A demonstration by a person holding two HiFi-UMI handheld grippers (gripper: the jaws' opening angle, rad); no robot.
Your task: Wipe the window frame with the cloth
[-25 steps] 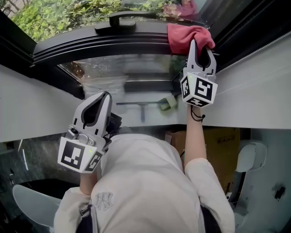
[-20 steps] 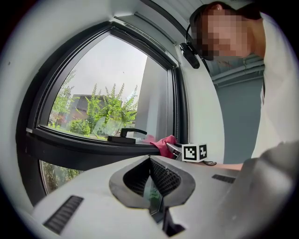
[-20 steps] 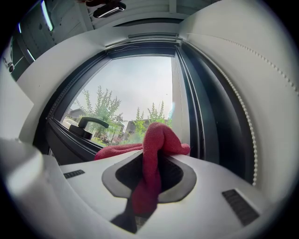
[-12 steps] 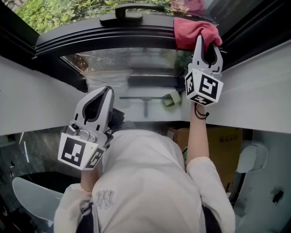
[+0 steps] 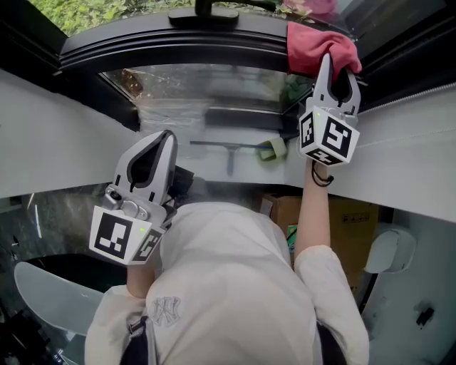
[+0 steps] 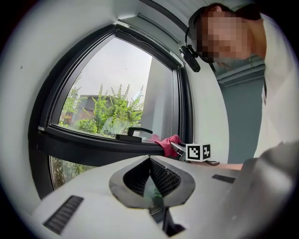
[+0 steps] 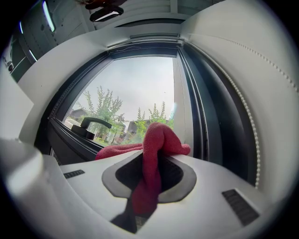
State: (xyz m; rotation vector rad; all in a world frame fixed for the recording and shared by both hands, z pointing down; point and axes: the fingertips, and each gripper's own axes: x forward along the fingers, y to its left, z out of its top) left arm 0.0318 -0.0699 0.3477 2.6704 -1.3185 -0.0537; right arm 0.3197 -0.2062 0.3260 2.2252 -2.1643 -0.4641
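Observation:
A red cloth [image 5: 313, 46] is pressed on the dark window frame [image 5: 171, 50] near its right end, right of the black handle [image 5: 214, 11]. My right gripper [image 5: 335, 63] is shut on the cloth. In the right gripper view the cloth [image 7: 156, 140] bulges out between the jaws of that gripper [image 7: 150, 164], with the handle [image 7: 91, 125] to the left. My left gripper [image 5: 158, 146] hangs lower at the left, shut and holding nothing, away from the frame. Over the left gripper [image 6: 150, 163] in its own view, the cloth [image 6: 167, 141] shows on the frame.
A squeegee [image 5: 228, 150] and a green sponge [image 5: 272, 148] lie on the sill below the glass. A cardboard box [image 5: 349, 214] stands lower right. White wall flanks the window, and a bead chain [image 7: 247, 116] hangs down its right side. Greenery lies outside.
The head view has shifted, so window and grippers sit further right and up. The cloth keeps about the same distance from the handle. The left gripper has barely moved.

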